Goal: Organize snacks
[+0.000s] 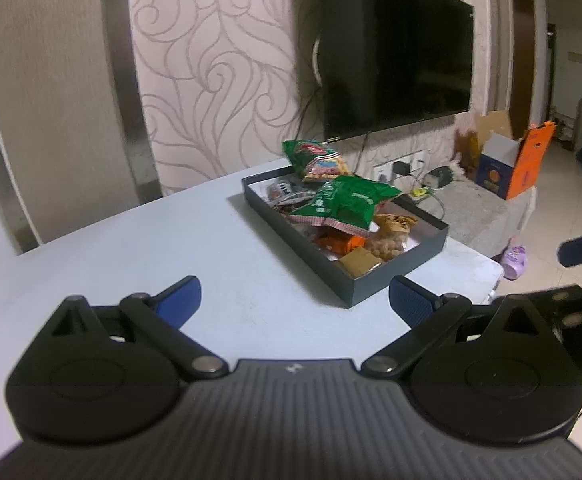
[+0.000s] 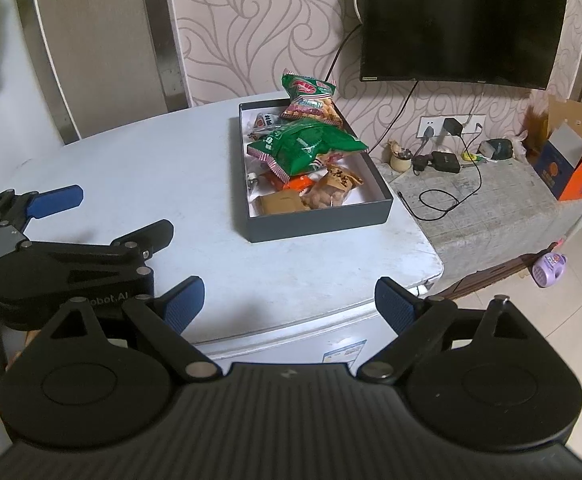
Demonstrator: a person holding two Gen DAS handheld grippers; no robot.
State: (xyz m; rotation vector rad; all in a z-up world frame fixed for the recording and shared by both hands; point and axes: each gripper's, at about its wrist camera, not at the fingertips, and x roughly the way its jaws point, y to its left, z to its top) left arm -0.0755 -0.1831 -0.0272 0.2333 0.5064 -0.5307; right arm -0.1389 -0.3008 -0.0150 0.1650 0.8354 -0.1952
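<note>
The snacks are seen piled inside a dark box on the white counter, none lying loose outside it, so the scene would fit either a jumble awaiting sorting or a finished gathering. The left gripper and right gripper are held back from the box, both with jaws apart and empty. "obot.AI" can be read on the left gripper's body; packet lettering is too small to be read.

Both wrist views toward shared snack box.
</note>
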